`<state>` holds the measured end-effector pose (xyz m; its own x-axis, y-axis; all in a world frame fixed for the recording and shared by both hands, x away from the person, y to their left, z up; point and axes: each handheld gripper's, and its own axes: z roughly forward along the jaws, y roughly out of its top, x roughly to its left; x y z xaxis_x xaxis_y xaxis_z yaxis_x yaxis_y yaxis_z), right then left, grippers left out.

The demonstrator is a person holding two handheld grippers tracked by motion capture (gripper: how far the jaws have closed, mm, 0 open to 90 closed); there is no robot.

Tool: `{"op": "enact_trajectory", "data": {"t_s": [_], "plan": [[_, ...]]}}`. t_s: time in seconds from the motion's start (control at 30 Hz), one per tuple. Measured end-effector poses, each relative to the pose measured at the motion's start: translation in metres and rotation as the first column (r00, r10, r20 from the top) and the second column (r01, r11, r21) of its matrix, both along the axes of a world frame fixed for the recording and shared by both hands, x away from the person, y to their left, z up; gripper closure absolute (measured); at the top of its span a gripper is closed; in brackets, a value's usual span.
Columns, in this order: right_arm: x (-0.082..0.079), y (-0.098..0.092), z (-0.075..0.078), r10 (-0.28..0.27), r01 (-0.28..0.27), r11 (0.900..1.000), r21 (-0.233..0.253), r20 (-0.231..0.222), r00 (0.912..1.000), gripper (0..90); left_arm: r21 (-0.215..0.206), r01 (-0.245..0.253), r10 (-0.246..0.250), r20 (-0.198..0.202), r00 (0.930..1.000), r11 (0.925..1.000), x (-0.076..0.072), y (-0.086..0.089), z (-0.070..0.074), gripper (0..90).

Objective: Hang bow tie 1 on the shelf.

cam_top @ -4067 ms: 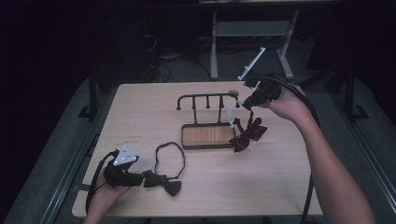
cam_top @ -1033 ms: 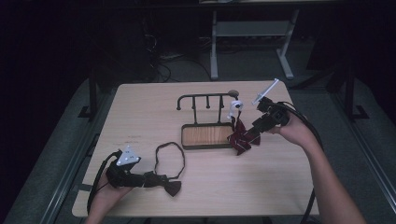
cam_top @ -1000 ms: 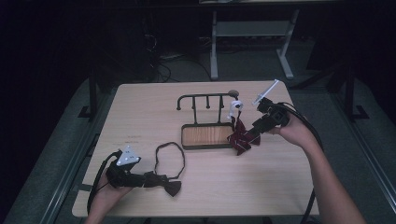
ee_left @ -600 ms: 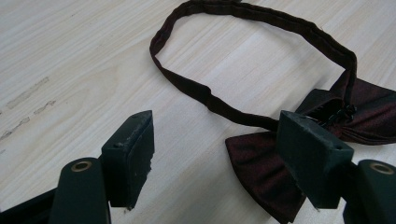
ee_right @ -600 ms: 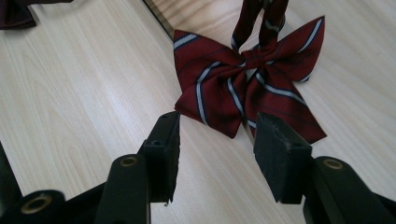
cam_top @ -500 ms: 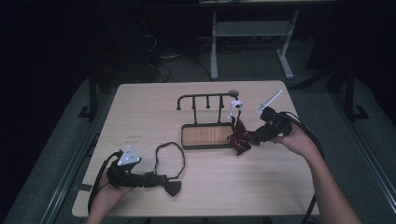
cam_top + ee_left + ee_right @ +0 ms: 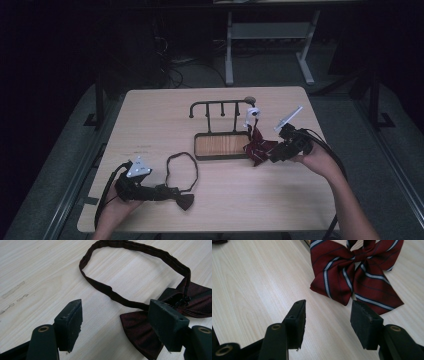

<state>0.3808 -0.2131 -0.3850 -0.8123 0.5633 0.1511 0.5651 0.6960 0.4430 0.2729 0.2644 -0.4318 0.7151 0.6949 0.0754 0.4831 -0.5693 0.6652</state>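
Two bow ties are seen on the bench (image 7: 150, 115), and the wooden-based rack (image 7: 221, 145) near its middle serves as the landmark. A striped red bow tie (image 7: 258, 146) lies flat just beside the right end of the rack's base, touching it or nearly so; in the right gripper view its maroon wings with pale stripes (image 7: 352, 272) are spread on the wood. The right tongs (image 7: 274, 155) are held to the right of the rack, just short of this tie, with the jaws spread wide and nothing between them (image 7: 327, 320). A plain dark bow tie (image 7: 185, 200) is laid well in front of the rack and to its left, its neck strap (image 7: 181, 170) forming a loop on the bench towards the rack. The left tongs (image 7: 167, 192) are placed at this tie, farther left of the rack; in the left gripper view they are opened wide (image 7: 115, 325), one jaw overlapping the dark wing (image 7: 142, 332), nothing being gripped. A white object (image 7: 252, 114) is hung at the rack's right end.
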Motion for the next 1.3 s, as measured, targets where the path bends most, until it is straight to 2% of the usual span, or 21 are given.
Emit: {"op": "enact_trajectory", "data": {"t_s": [0.43, 0.7, 0.8, 1.03, 1.3], "plan": [[-0.014, -0.001, -0.01, -0.008, 0.008, 1.0, 0.01, 0.001, 1.0, 44.0, -0.005, -0.001, 0.001, 0.0, 1.0, 1.0, 0.0, -0.001, 0.0, 28.6], [-0.024, -0.002, -0.017, -0.004, 0.004, 1.0, 0.0, -0.003, 1.0, 42.5, -0.011, -0.005, 0.005, -0.007, 1.0, 0.9999, 0.0, -0.001, 0.0, 28.8], [-0.029, -0.004, -0.02, -0.006, 0.006, 1.0, 0.009, 0.001, 1.0, 42.1, 0.0, 0.007, -0.007, -0.003, 1.0, 1.0, 0.001, -0.001, 0.0, 29.1], [-0.038, -0.006, -0.024, -0.004, 0.004, 1.0, 0.011, 0.013, 0.9999, 41.2, -0.01, 0.002, -0.002, -0.011, 0.9999, 0.9999, 0.002, -0.002, 0.002, 29.9], [-0.048, -0.01, -0.031, -0.011, 0.011, 0.999, 0.036, 0.013, 0.9998, 40.9, -0.002, 0.012, -0.012, -0.011, 0.9999, 0.9999, 0.005, -0.003, 0.004, 30.9]]}}
